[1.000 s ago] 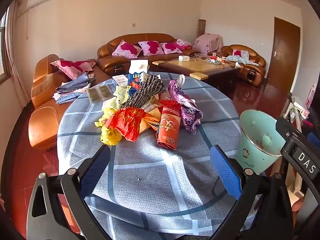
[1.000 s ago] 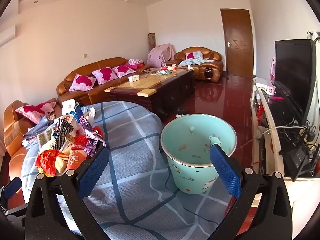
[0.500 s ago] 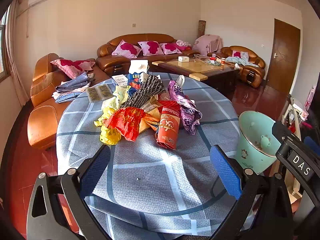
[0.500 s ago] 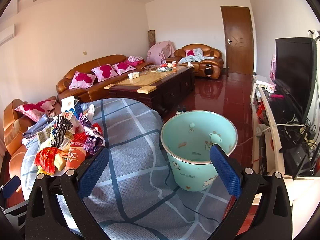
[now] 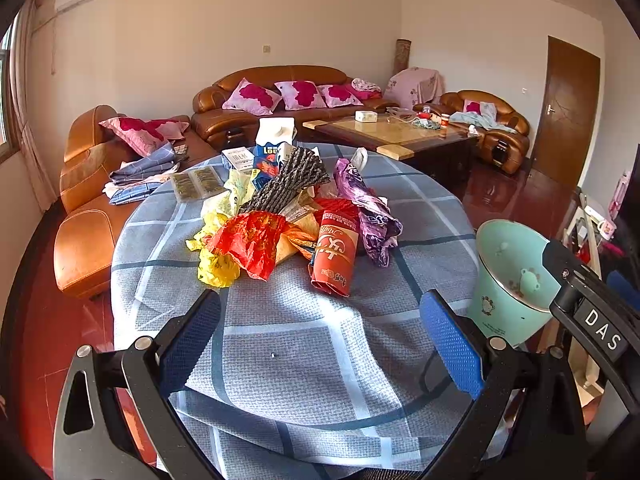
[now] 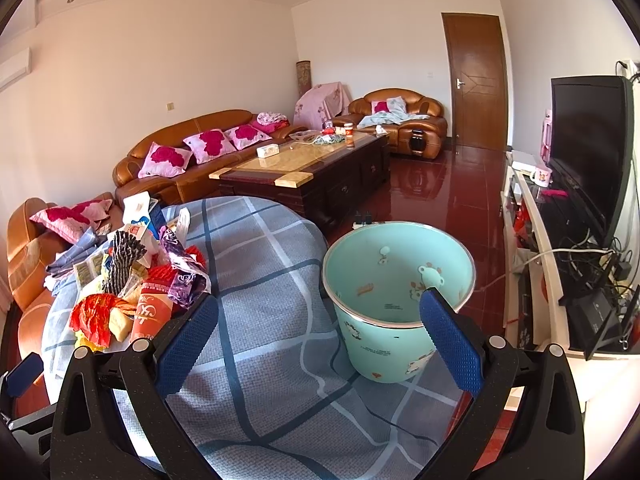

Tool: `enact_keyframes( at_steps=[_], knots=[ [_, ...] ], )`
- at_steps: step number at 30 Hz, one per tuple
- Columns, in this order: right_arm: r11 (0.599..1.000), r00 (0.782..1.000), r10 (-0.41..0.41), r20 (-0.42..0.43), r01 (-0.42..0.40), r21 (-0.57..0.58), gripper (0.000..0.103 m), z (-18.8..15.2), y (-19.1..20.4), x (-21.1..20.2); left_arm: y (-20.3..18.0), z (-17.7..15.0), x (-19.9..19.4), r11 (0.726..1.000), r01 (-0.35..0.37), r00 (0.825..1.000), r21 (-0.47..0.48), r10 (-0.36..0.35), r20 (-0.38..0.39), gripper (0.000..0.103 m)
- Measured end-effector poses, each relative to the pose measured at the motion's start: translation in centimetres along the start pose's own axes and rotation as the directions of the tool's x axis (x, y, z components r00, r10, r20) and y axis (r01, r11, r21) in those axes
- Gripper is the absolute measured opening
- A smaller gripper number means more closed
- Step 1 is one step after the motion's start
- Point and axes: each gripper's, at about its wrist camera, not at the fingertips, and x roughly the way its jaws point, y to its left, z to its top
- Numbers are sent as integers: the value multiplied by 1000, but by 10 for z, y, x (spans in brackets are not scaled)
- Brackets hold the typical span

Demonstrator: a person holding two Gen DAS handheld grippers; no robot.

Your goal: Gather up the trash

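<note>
A heap of wrappers lies mid-table on the round checked cloth (image 5: 304,344): a red crinkled bag (image 5: 250,240), a yellow bag (image 5: 216,264), a red and orange packet (image 5: 334,254), a purple wrapper (image 5: 368,208) and a black-striped one (image 5: 288,184). My left gripper (image 5: 320,336) hangs open above the near cloth, short of the heap, holding nothing. The mint-green bin (image 6: 396,292) stands at the table's right edge. My right gripper (image 6: 318,334) is open in front of it, empty. The heap (image 6: 136,296) sits at its left.
Cartons and a tissue box (image 5: 276,132) stand behind the heap. Brown sofas (image 5: 280,92) with pink cushions, a wooden coffee table (image 6: 304,172) and a TV (image 6: 588,144) on a white stand ring the table. The red floor (image 6: 440,200) is glossy.
Both views have shifted only slightly; the bin sits a little lower and nearer in the right wrist view. Neither gripper has changed its opening and the trash has not moved.
</note>
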Motion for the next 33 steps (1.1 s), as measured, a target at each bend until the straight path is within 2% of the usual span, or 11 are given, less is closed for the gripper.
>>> enact_keyframes(
  at_steps=[33],
  knots=[
    [1000,1000,1,3,-1,5,99,3,2,-2,-3,-6,4,1000,4,1000,0,-4,-10,97]
  ],
)
